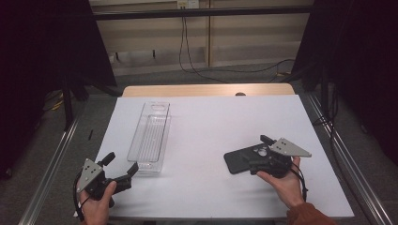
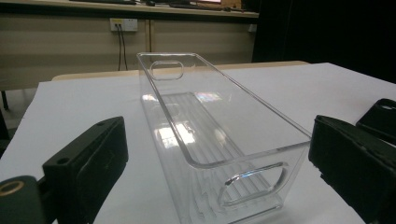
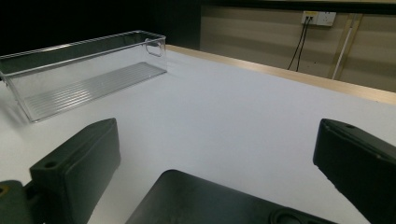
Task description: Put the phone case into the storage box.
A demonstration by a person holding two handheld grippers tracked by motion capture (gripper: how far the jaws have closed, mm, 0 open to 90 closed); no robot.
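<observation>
Left gripper (image 1: pixel 133 169) spread wide at the near end of the clear bin (image 1: pixel 150 137), jaws either side of its handle end, likely to steady or grab it. Right gripper (image 1: pixel 244 159), well right of the bin, also spread, straddling the black phone case (image 1: pixel 241 158) flat on the table (image 1: pixel 211 122), not yet pinched. Probably case goes into bin.

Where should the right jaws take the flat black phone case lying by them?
Probably across its long edges at the near end, coming in low from the person's side. The flat black phone case lies flat on the white table, so only its thin sides offer purchase. The right gripper already stands open over that end, jaws either side.
</observation>
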